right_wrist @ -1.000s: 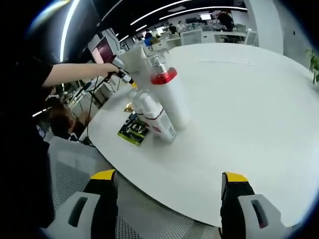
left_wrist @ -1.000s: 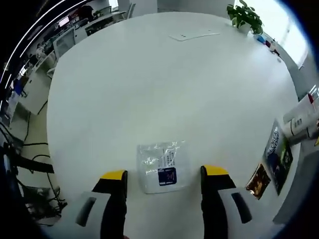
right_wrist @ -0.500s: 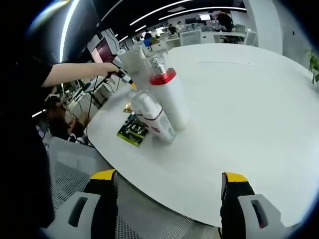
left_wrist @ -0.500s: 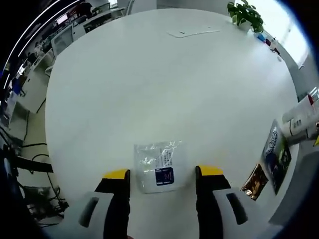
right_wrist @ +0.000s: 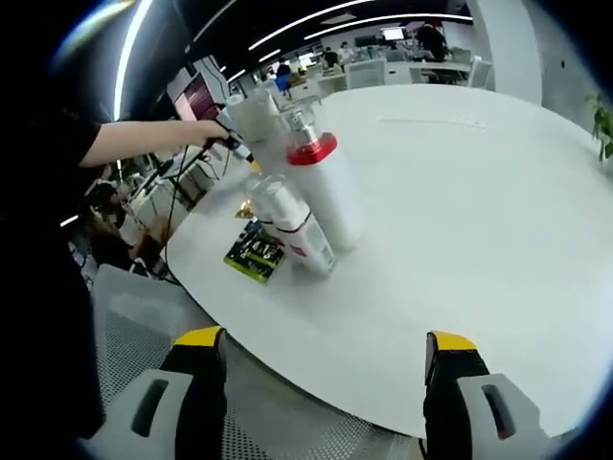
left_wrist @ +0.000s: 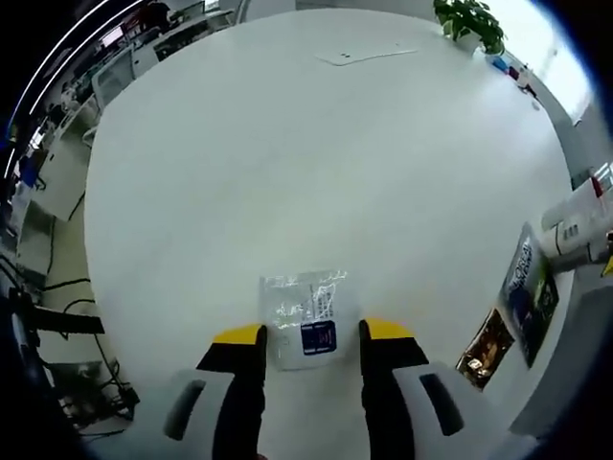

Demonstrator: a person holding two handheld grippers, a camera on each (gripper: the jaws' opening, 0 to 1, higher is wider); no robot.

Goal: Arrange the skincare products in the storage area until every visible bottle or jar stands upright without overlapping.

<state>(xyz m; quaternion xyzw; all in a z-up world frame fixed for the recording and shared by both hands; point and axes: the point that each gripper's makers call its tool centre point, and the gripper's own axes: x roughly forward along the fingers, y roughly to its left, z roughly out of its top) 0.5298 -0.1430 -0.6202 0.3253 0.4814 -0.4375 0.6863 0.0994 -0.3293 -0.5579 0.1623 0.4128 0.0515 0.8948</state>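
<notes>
Closing on the flat sachet

Left hand-held gripper [left_wrist: 311,335] brackets clear sachet [left_wrist: 306,318] near the desk [left_wrist: 287,144] edge, half-open, empty; lower squarely. Right hand-held gripper [right_wrist: 326,350] wide open, empty.

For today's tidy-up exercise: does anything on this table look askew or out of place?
Yes. The flat clear packet lies apart on the white table, between the left gripper's jaws, far from the rest. The dark sachets also lie flat beside the two standing white bottles.
</notes>
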